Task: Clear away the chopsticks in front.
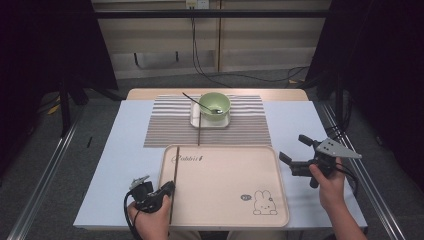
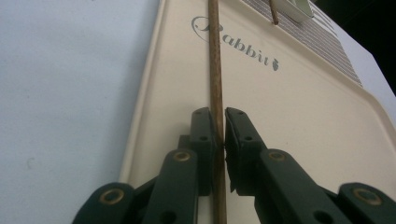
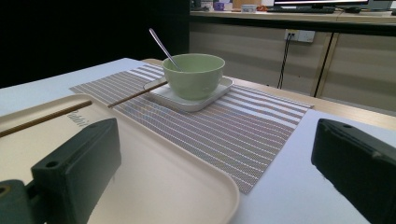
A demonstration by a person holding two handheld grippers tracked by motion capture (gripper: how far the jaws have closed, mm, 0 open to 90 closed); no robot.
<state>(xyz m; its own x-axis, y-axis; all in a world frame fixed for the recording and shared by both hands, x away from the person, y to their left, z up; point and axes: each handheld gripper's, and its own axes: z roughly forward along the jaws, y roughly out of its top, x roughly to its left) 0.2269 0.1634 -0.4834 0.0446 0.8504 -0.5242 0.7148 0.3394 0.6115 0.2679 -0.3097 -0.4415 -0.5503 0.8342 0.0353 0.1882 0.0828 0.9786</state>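
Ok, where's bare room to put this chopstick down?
Most of the tray is bare, from the chopstick in the left gripper across to the rabbit print. The placemat's side strips are free too; its middle is crowded by bowl, dish and second chopstick.

even overhead light falls on the table (image 1: pixel 115 150) in the high view; dark surrounds at both sides. soft, short shadows only. mild glare on the tray (image 2: pixel 303 116) in the left gripper view, near jaws soft. right gripper view: close jaws blurred, bowl (image 3: pixel 194 74) sharp, background dim at left.
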